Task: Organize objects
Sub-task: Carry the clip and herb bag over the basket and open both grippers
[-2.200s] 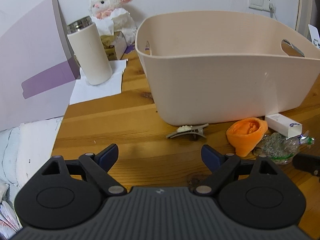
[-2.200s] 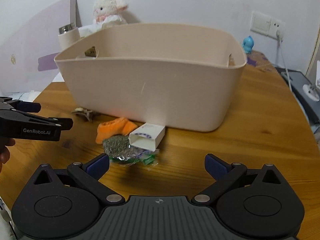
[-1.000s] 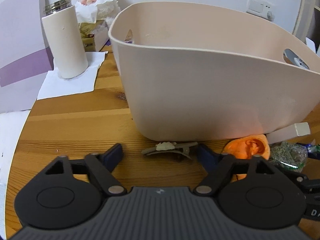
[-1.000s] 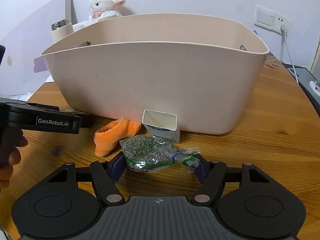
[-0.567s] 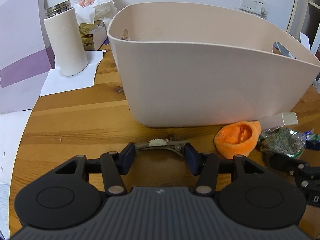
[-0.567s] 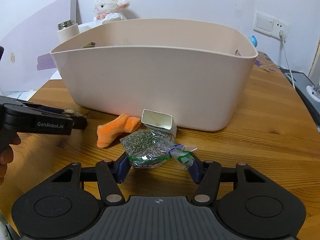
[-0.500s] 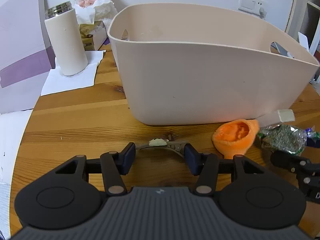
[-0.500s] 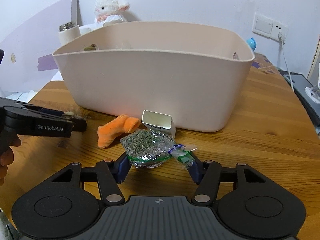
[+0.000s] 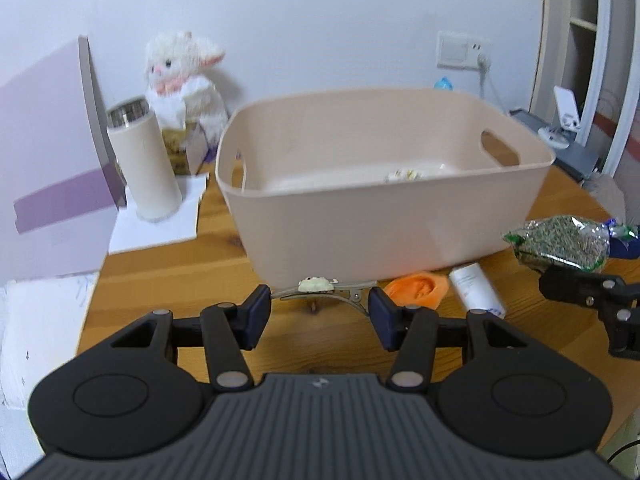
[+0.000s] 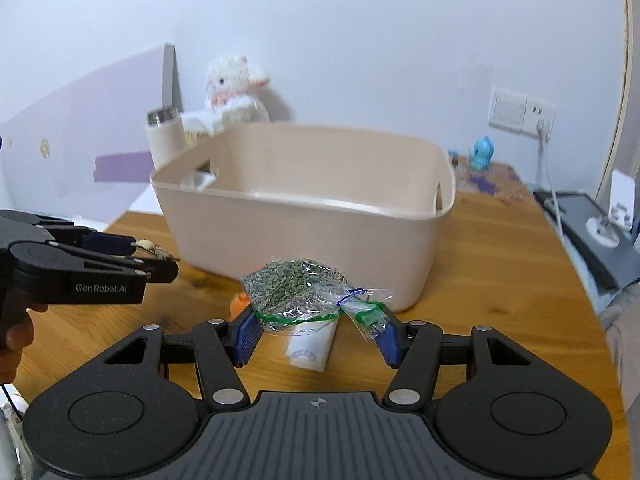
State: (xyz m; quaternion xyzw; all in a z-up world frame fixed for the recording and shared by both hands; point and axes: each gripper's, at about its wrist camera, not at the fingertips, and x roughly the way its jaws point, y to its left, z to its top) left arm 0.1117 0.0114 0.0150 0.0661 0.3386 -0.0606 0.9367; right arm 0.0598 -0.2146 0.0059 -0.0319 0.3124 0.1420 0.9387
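My left gripper is shut on a grey hair clip with a cream ornament and holds it above the table, in front of the beige plastic bin. My right gripper is shut on a clear bag of green pellets, lifted in front of the bin. The bag also shows at the right of the left wrist view. An orange sock and a small white box lie on the table by the bin's near wall. The left gripper with the clip shows at the left of the right wrist view.
A cream thermos stands on white paper left of the bin. A white plush lamb and a purple-and-white board are behind it. A blue figurine and a dark device are at the right. The wooden table's edge is near left.
Both grippers have risen from the table with the hair clip and the pellet bag held. The bin's inside now shows from above. The sock and box stay on the table.
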